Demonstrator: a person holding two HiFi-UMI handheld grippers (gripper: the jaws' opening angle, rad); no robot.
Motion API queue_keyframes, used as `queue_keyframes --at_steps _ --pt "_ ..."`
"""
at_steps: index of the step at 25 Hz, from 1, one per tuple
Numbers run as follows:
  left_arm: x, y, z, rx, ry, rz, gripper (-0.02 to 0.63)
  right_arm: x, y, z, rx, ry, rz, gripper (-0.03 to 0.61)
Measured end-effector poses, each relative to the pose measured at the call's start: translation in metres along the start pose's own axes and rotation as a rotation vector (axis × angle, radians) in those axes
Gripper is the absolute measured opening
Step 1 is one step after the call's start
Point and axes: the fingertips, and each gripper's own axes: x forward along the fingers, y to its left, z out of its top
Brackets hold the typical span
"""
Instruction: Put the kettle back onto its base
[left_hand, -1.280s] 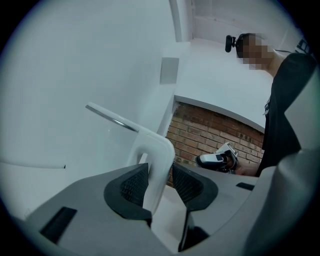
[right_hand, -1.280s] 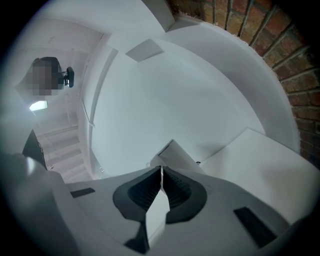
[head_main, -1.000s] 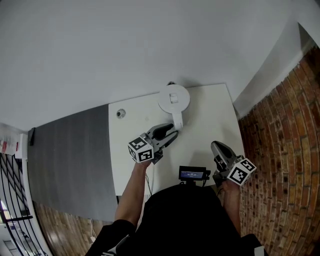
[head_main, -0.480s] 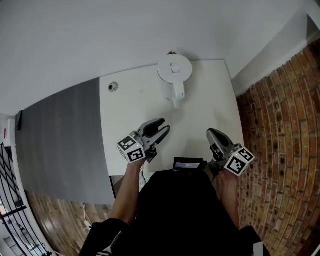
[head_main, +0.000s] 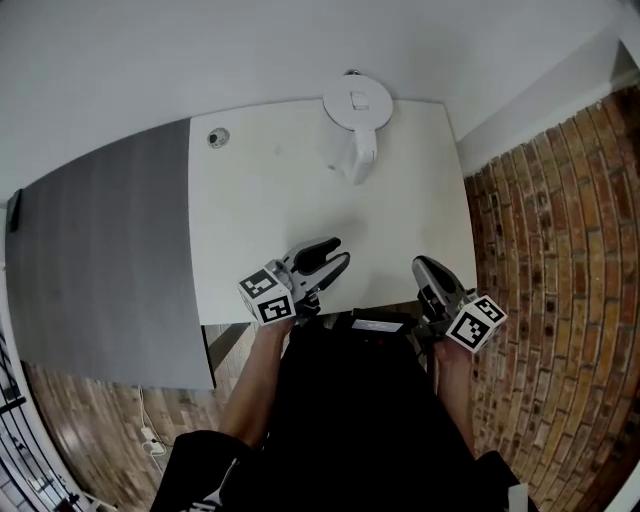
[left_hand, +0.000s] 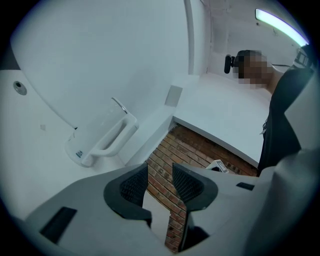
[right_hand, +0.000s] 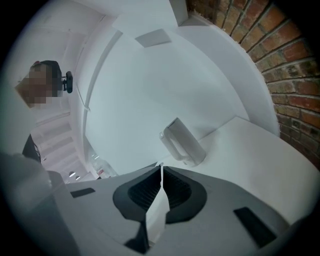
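Observation:
The white kettle (head_main: 357, 120) stands upright at the far edge of the white table (head_main: 260, 210), its handle turned toward me. Whatever it rests on is hidden beneath it. It also shows in the left gripper view as the kettle (left_hand: 102, 135), and in the right gripper view as the kettle (right_hand: 182, 141). My left gripper (head_main: 338, 252) hovers over the table's near edge, well short of the kettle. Its jaws stand apart with nothing between them (left_hand: 160, 170). My right gripper (head_main: 422, 264) is at the near right corner, jaws closed together and empty (right_hand: 161, 167).
A small round fitting (head_main: 217, 137) sits in the table's far left corner. A dark grey panel (head_main: 100, 260) adjoins the table on the left. Brick surface (head_main: 540, 250) lies to the right. A black device (head_main: 380, 322) sits at my chest.
My left gripper has pulled back from the kettle's handle toward the table's near edge. The right gripper has drawn back a little too. The kettle stays put.

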Motion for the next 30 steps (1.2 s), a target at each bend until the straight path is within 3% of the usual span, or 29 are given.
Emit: queue_keyframes --at_steps 8,11,23,27,30 --pt "-0.012 -0.016 0.001 0.047 -0.072 0.088 0.163 -0.005 0.014 0.015 -0.051 -0.006 0.148 0.021" --pt "-0.002 -0.037 -0.002 0.022 -0.101 0.114 0.163 -0.027 0.009 0.016 -0.041 -0.016 0.190 0.021" --pt "-0.029 -0.106 -0.071 -0.017 -0.118 0.326 0.163 -0.083 -0.011 -0.037 0.041 0.068 0.340 0.021" --pt "-0.052 -0.116 -0.080 -0.016 -0.136 0.404 0.163 -0.093 -0.013 -0.051 0.060 0.085 0.371 0.021" --pt "-0.054 -0.127 -0.081 -0.007 -0.146 0.415 0.163 -0.104 -0.013 -0.054 0.064 0.086 0.384 0.020"
